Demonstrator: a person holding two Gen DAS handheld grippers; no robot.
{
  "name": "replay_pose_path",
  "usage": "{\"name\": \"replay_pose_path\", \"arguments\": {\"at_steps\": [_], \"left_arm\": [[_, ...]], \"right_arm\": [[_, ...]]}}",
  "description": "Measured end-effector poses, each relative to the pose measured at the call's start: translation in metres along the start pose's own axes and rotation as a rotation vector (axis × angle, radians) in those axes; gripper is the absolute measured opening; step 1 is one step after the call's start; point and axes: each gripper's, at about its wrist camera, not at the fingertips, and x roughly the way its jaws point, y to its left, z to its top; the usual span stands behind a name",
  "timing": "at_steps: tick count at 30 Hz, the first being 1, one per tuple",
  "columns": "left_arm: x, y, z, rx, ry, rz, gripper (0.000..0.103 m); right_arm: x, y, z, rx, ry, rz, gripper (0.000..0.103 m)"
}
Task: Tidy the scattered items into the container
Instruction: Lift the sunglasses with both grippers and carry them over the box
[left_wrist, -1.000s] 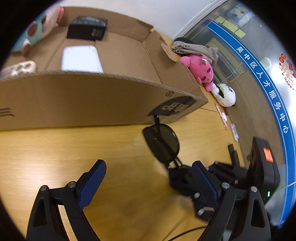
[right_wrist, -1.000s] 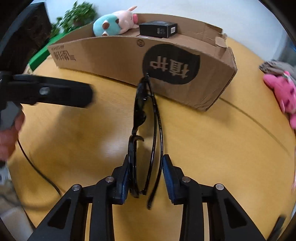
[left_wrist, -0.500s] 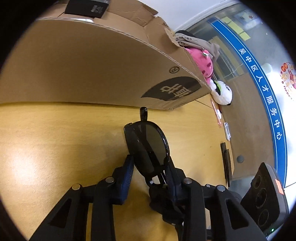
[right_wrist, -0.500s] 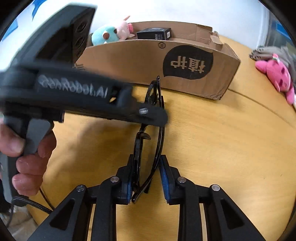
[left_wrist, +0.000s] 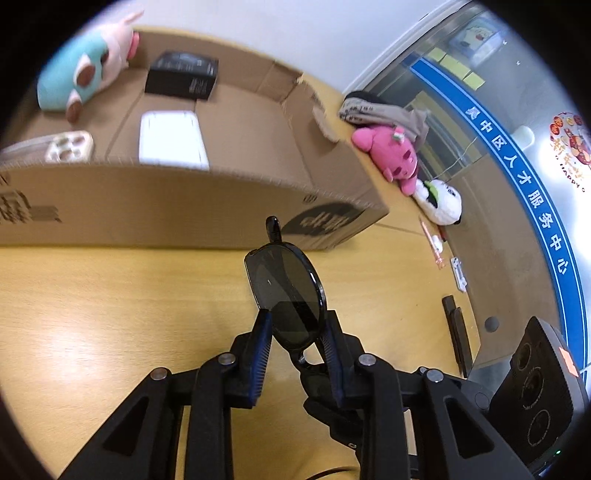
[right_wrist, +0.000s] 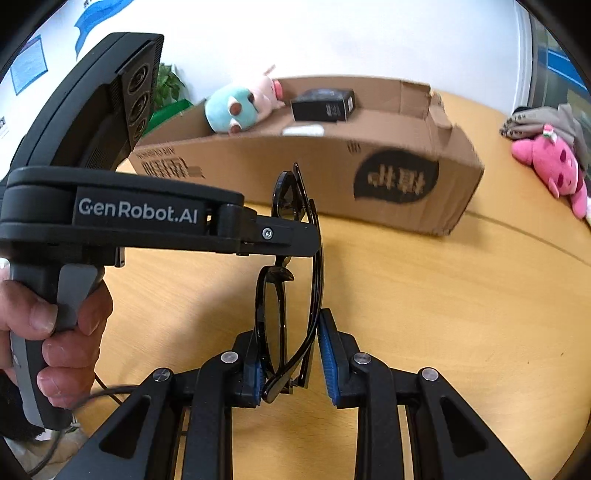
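1. A second ago the left tongs (left_wrist: 295, 321) were wide open beside the sunglasses (left_wrist: 284, 284). Now they are clenched on one dark lens.
2. The right tongs (right_wrist: 290, 332) grip the folded sunglasses too, at the other end. So both pairs hold them up above the table (left_wrist: 110, 314), just in front of the cardboard box (left_wrist: 147, 206).
3. What could go wrong: if the two tongs pull different ways, the thin frame could bend or snap.
4. The left pads sit on the smooth lens. I think it could slip or get scratched when the right tongs let go.
5. A low carry could knock the glasses on the box wall.
6. Inside the box are a teal soft toy (left_wrist: 85, 77), a small black carton (left_wrist: 181, 75), a flat white thing (left_wrist: 171, 138) and a pale tray (left_wrist: 68, 146).
7. Outside wait a pink soft toy (left_wrist: 391, 151), a white soft toy (left_wrist: 439, 201) and grey cloth (left_wrist: 384, 110).
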Motion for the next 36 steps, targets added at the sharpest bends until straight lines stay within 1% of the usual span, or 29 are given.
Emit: {"name": "replay_pose_path", "arguments": {"at_steps": [5, 10, 12, 13, 14, 15, 16, 17, 19, 23, 26, 36], "left_arm": [[-0.021, -0.007, 0.007, 0.017, -0.054, 0.026, 0.025], [-0.042, -0.003, 0.012, 0.013, -0.104, 0.037, 0.025], [-0.047, -0.003, 0.013, 0.009, -0.119, 0.036, 0.025], [-0.047, -0.003, 0.014, 0.024, -0.134, 0.024, 0.025], [-0.044, -0.001, 0.016, -0.002, -0.14, 0.018, 0.025], [-0.038, 0.0, 0.018, -0.031, -0.133, 0.015, 0.025], [-0.032, -0.003, 0.021, -0.031, -0.123, 0.028, 0.024], [-0.028, -0.01, 0.023, -0.005, -0.118, 0.051, 0.021], [-0.027, -0.018, 0.026, 0.024, -0.123, 0.055, 0.018], [-0.029, -0.023, 0.034, 0.022, -0.134, 0.047, 0.018], [-0.028, -0.029, 0.038, 0.041, -0.141, 0.053, 0.018], [-0.032, -0.039, 0.049, 0.071, -0.158, 0.038, 0.018]], "right_arm": [[-0.007, 0.014, 0.021, -0.016, -0.049, 0.0, 0.026], [-0.006, 0.03, 0.04, -0.045, -0.082, 0.01, 0.026], [-0.007, 0.035, 0.042, -0.056, -0.09, 0.014, 0.026], [-0.007, 0.038, 0.043, -0.06, -0.093, 0.016, 0.026], [-0.008, 0.039, 0.045, -0.062, -0.098, 0.018, 0.027], [-0.01, 0.038, 0.045, -0.06, -0.108, 0.024, 0.028], [-0.009, 0.034, 0.046, -0.059, -0.111, 0.03, 0.028], [-0.007, 0.029, 0.046, -0.057, -0.107, 0.033, 0.028], [-0.004, 0.015, 0.048, -0.052, -0.1, 0.04, 0.028], [-0.011, 0.0, 0.057, -0.052, -0.126, 0.047, 0.028], [-0.013, -0.003, 0.061, -0.045, -0.143, 0.047, 0.028], [-0.019, -0.011, 0.069, -0.008, -0.172, 0.024, 0.028]]}}
